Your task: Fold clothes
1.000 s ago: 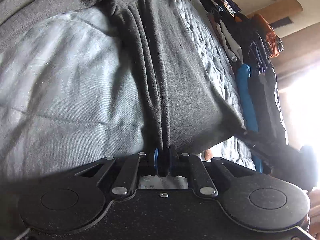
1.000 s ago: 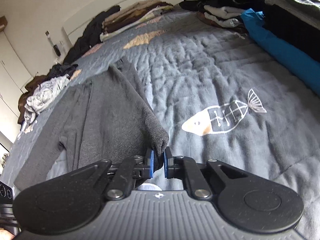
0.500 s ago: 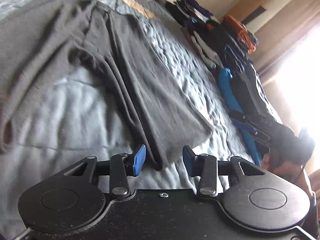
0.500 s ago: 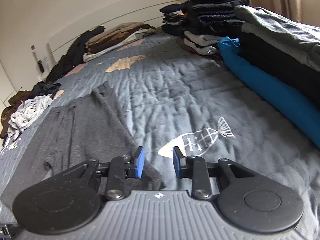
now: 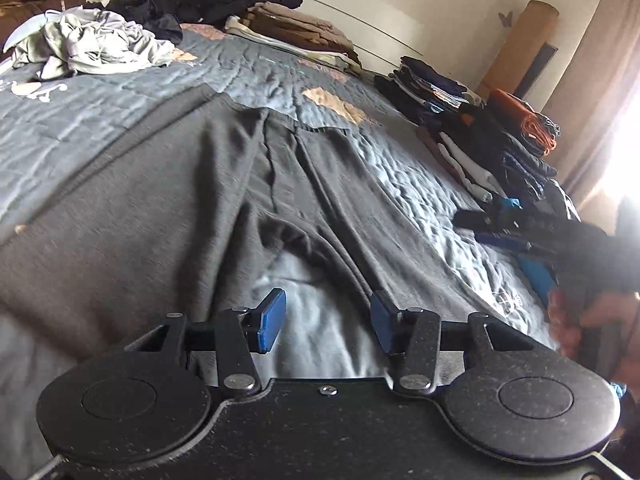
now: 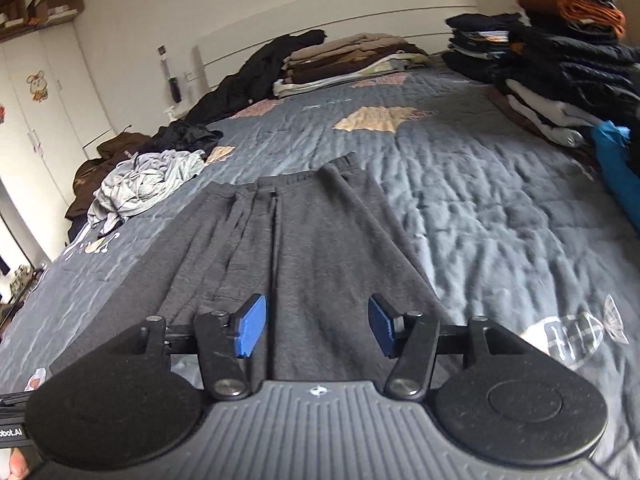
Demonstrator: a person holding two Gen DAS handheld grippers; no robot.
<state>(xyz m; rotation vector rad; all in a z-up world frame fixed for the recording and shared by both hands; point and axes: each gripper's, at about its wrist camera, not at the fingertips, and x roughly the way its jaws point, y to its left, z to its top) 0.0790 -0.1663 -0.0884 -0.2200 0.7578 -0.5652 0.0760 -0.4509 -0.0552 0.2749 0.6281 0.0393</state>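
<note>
Grey quilt [image 6: 460,184] covers the bed, with stacks [image 6: 560,64] of folded clothes along its far and right edges. Dark trousers [image 6: 304,240] lie flat on the quilt. Left gripper [image 5: 326,322] and right gripper [image 6: 316,326] hover over them, jaws just opened, apart, nothing between.

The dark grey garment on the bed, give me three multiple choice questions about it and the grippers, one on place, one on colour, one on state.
1. Where does the dark grey garment lie?
A. flat on the quilt
B. on the folded stacks
C. on the floor

2. What colour are the gripper pads?
A. red
B. blue
C. white

3. How do the right gripper's jaws stand?
A. shut on cloth
B. shut, empty
C. open, empty

Answers: 1 A, it is spread on the quilt. 2 B, the pads show blue. 3 C, the jaws have just been opening, nothing between them.
</note>
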